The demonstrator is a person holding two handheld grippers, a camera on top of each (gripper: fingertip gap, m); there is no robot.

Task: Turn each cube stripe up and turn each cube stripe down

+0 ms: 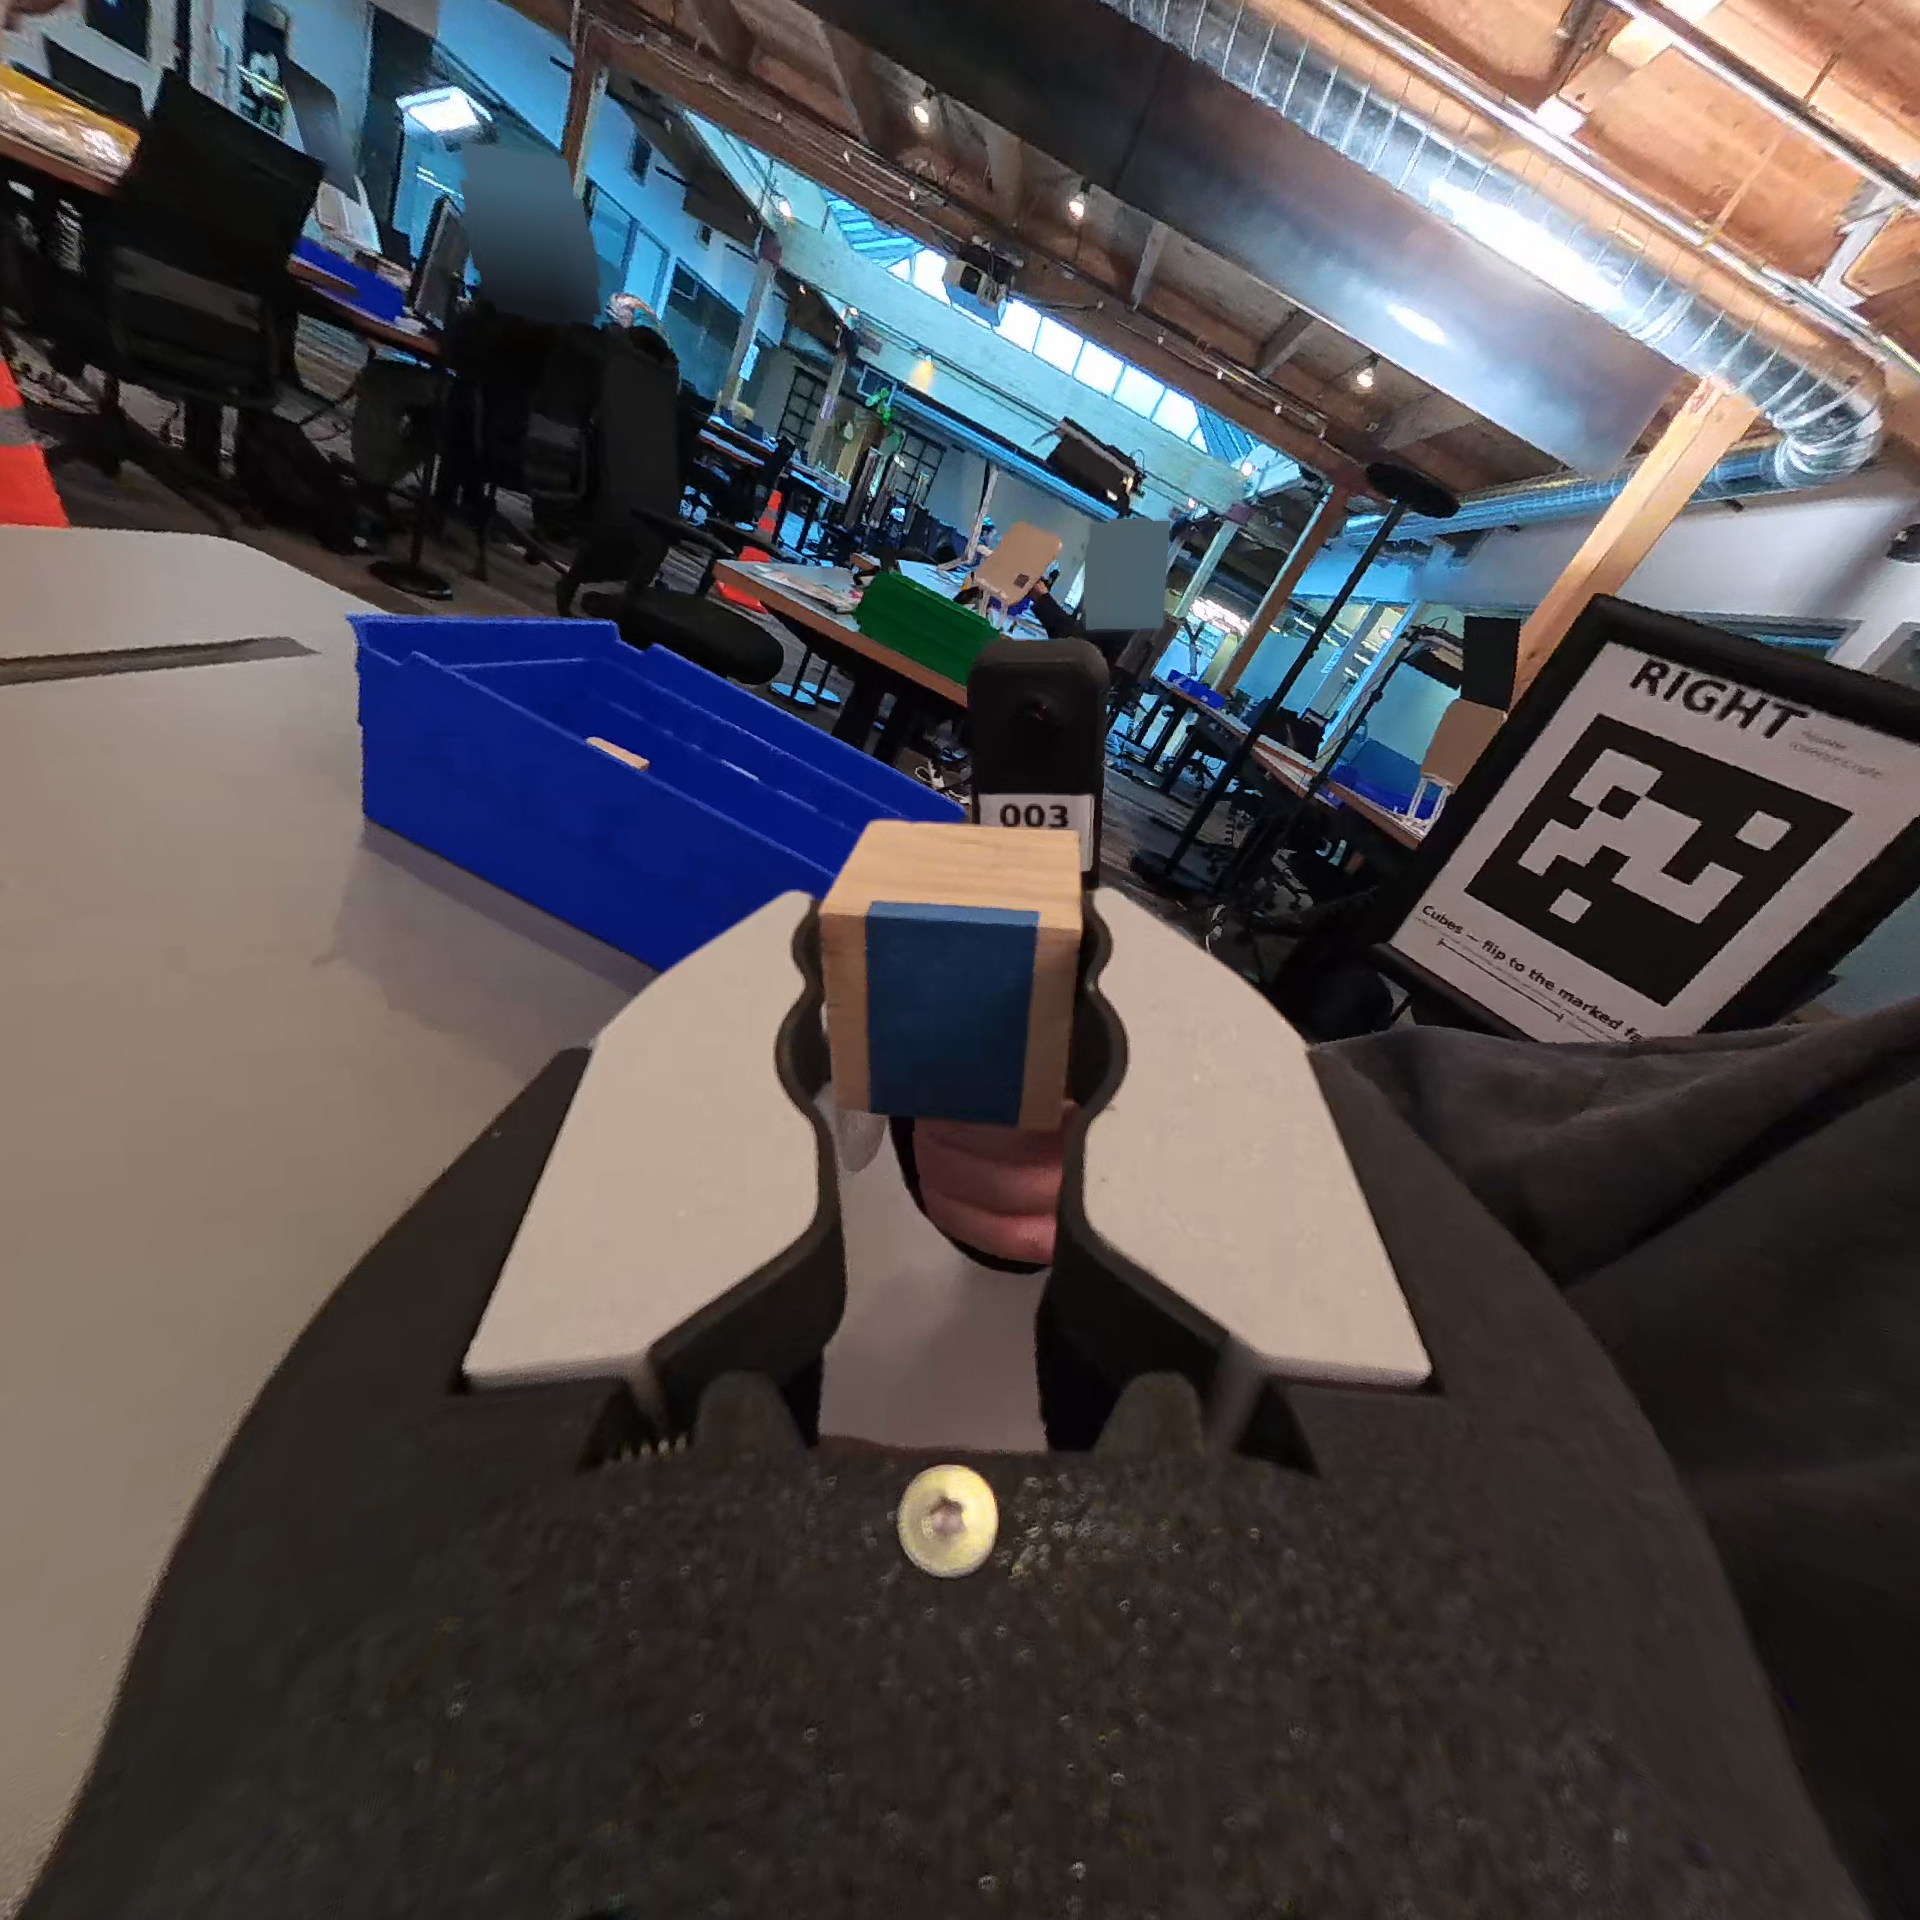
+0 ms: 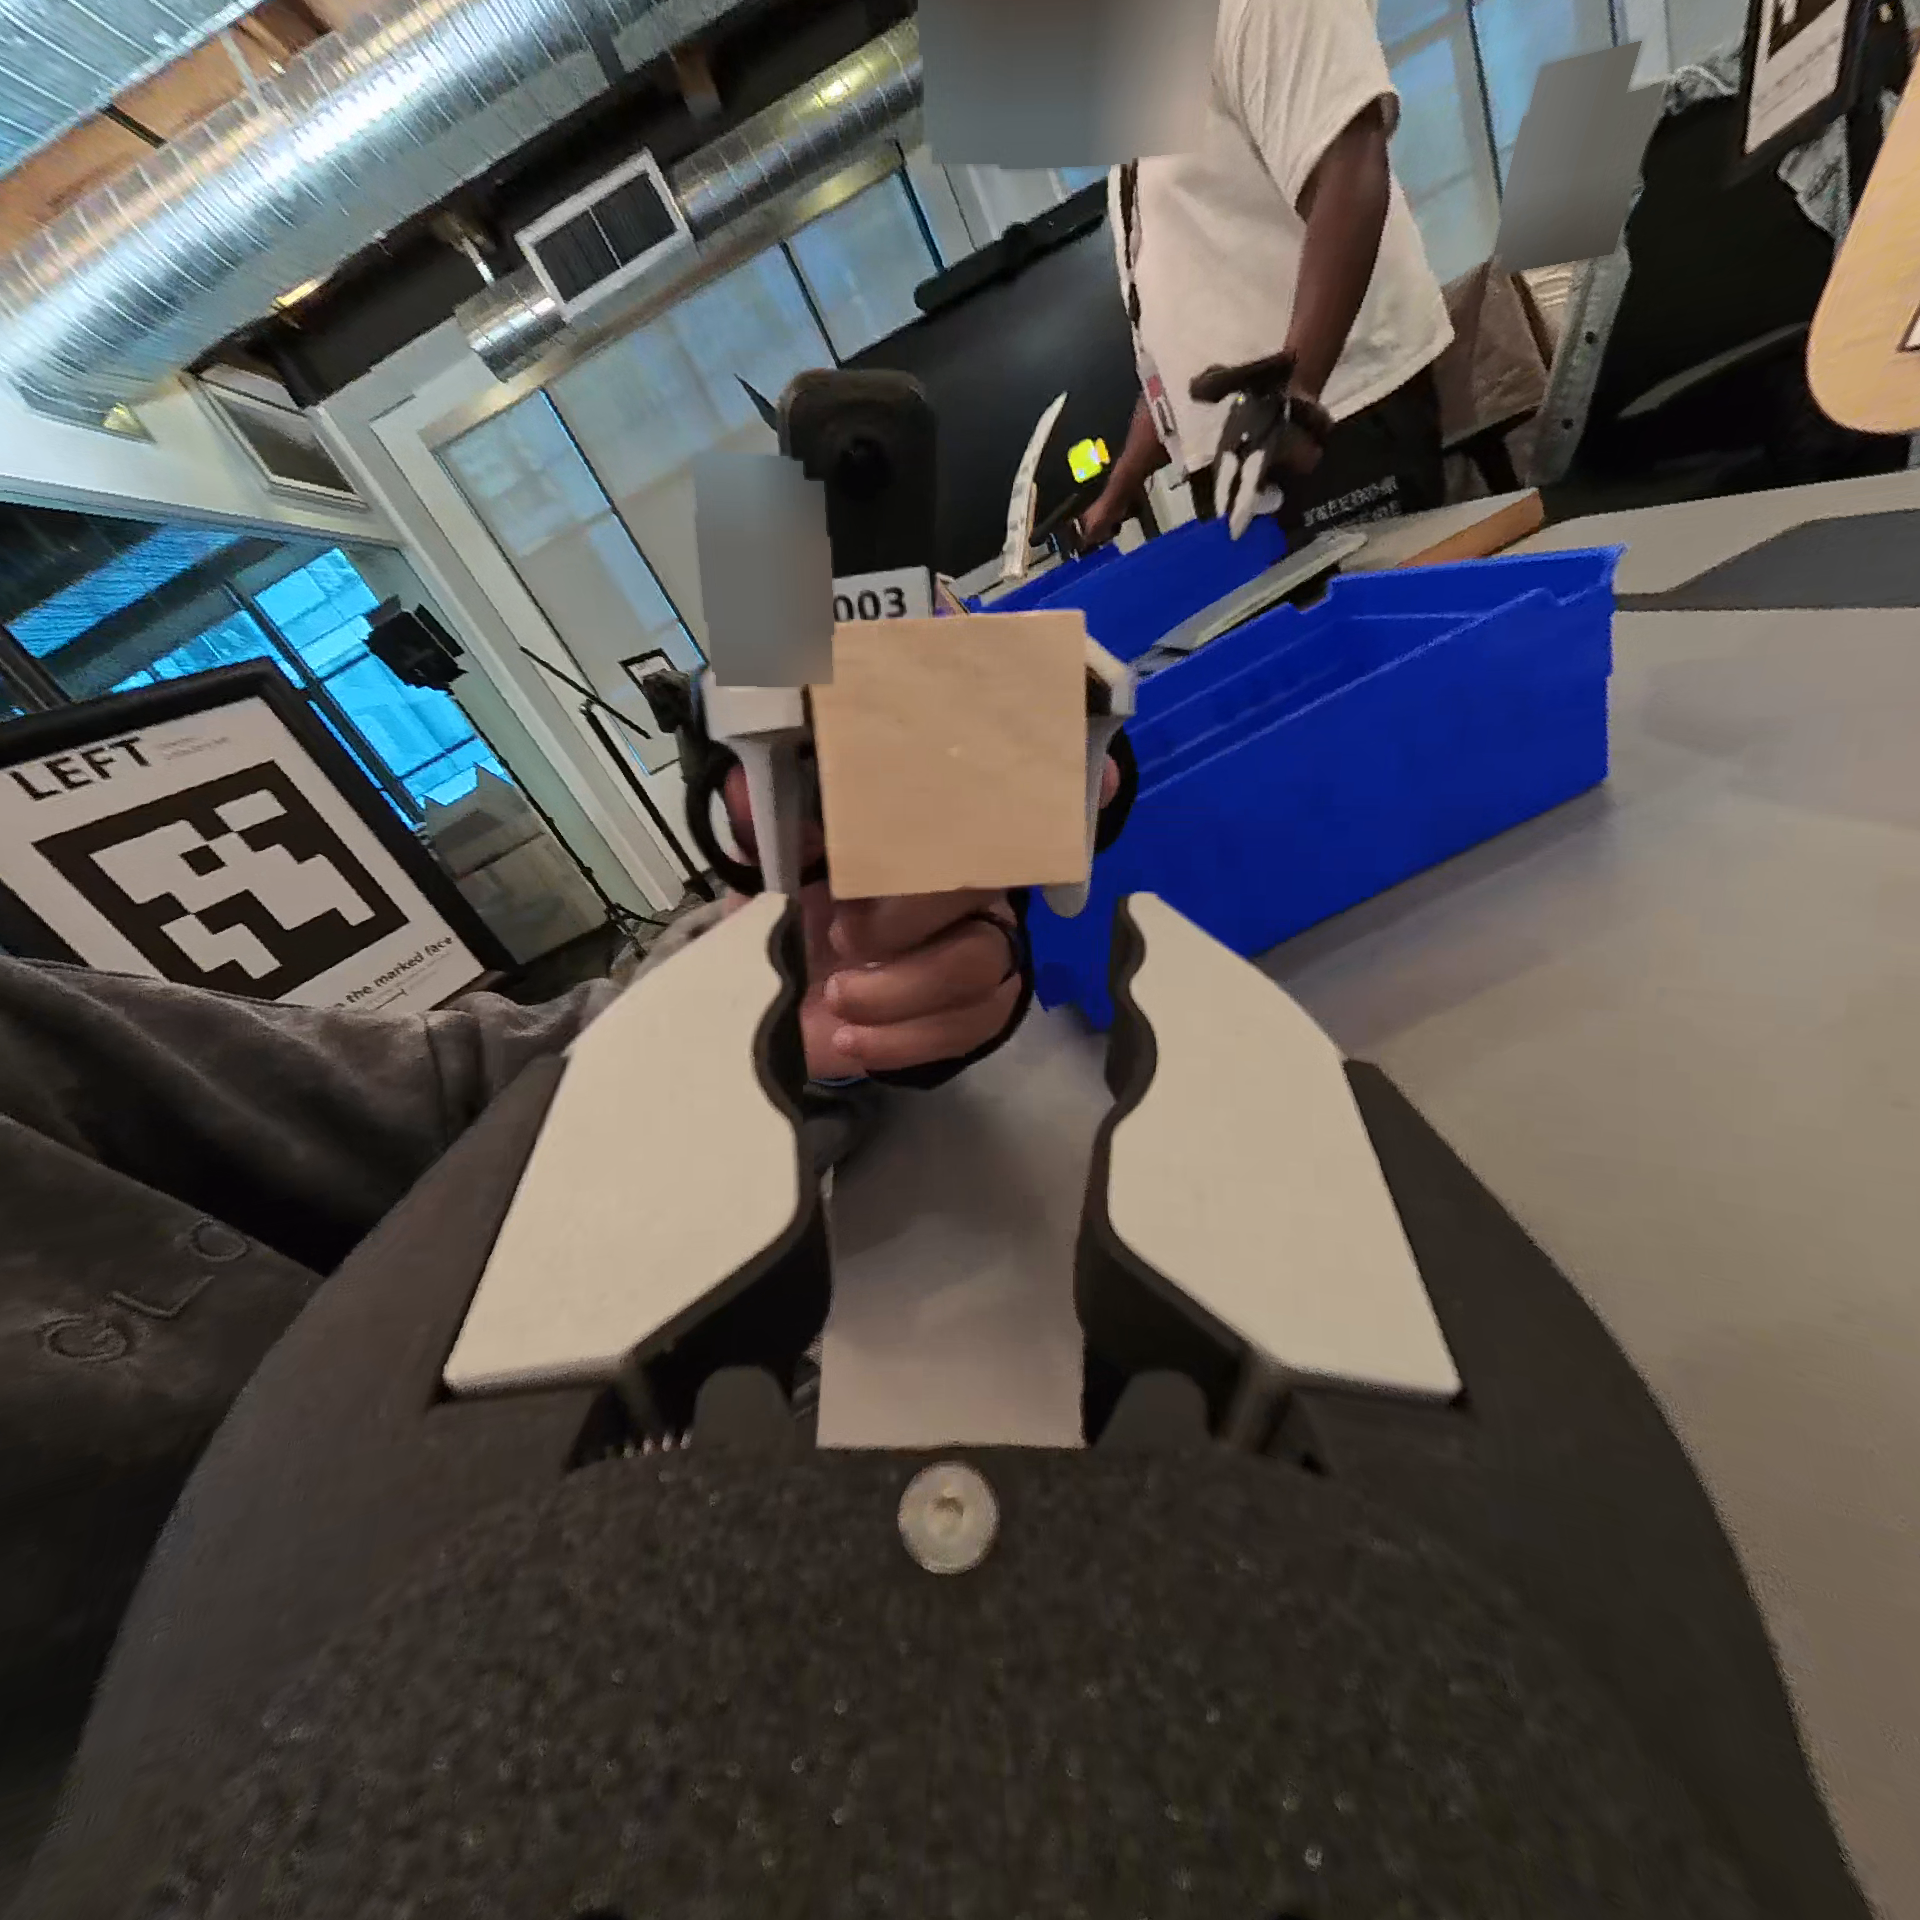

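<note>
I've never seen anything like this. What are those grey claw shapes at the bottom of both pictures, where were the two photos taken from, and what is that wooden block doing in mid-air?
No robot here: a person holds a hand-held two-finger gripper in each hand, and each carries a camera looking forward along its fingers. The grey shapes are those fingers.

The left wrist view shows the left gripper closed on a wooden cube, lifted above the grey table. The cube's blue stripe faces that camera.

The right wrist view looks back from the opposite side. The right gripper is open and empty. Ahead of it is the same cube, plain face showing, with the other gripper's hand below it.

A blue bin sits on the table. Framed signs with black-and-white patterns stand nearby.
</note>
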